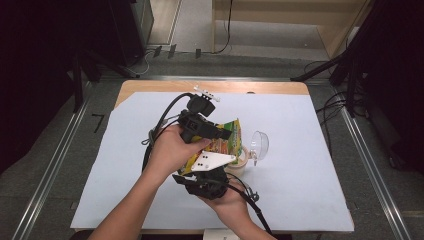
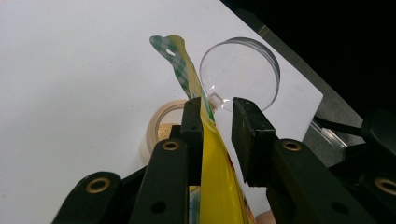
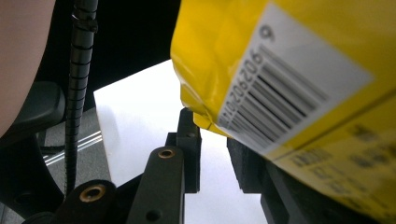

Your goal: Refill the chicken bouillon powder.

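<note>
A yellow snack pouch [image 1: 227, 142] with a green checked top hangs tilted over a small tan tub [image 1: 239, 161] at the middle of the table. In the left gripper view my left gripper [image 2: 217, 106] is shut on the pouch [image 2: 219, 177]. The bag lies flat against one jaw and swells to the other lower down. The tub [image 2: 161, 126] lies just beyond. My right gripper [image 3: 212, 126] comes up from below, under its grey plate [image 1: 212, 161]. Its tips are on the pouch's bottom corner [image 3: 289, 70], which bears a barcode and hides one jaw.
A clear round lid [image 1: 260, 145] stands on edge just right of the tub. A white sheet [image 1: 300, 175] covers the wooden table. Black cables trail from both grippers toward the near edge. Dark stands flank the table.
</note>
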Tool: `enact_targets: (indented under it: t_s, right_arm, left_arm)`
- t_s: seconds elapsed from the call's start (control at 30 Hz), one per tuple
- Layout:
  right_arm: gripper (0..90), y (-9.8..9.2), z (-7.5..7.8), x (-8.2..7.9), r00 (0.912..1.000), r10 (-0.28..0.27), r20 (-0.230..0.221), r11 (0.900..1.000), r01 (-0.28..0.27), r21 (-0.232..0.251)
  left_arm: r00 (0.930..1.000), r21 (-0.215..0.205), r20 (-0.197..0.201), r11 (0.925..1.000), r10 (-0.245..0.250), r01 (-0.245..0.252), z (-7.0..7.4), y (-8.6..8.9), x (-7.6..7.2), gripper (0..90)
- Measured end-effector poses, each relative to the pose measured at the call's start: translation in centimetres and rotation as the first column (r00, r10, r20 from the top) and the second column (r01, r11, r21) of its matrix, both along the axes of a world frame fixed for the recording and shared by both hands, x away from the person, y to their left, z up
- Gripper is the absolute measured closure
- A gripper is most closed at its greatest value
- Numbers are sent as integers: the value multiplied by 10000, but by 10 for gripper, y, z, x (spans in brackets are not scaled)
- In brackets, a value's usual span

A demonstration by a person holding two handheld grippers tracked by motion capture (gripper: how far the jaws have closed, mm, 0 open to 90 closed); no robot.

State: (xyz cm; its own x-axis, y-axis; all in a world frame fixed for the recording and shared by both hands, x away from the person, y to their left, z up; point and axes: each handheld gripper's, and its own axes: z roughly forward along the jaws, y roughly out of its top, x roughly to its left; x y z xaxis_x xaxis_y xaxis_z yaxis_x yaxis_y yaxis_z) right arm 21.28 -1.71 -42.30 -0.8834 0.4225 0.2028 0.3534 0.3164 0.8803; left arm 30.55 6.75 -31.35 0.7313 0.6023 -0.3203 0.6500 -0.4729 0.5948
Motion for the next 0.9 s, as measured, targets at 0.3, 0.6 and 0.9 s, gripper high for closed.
enact_targets:
  t_s: [0.3, 0.6, 0.9]
  right_arm:
    - [762, 0, 2, 1, 10000, 58, 5, 9999, -58, -96]
    - [764, -2, 6, 9, 9999, -100, -50, 10000, 100, -4]
    - [764, 0, 6, 12, 10000, -74, -12, 9999, 74, -84]
  left_arm:
    - [9998, -7, -206, 10000, -64, 64, 0, 0, 4, 746]
    - [9997, -2, -188, 9999, -167, 167, 7, -3, 13, 747]
    - [9998, -24, -152, 9999, -132, 132, 5, 0, 15, 748]
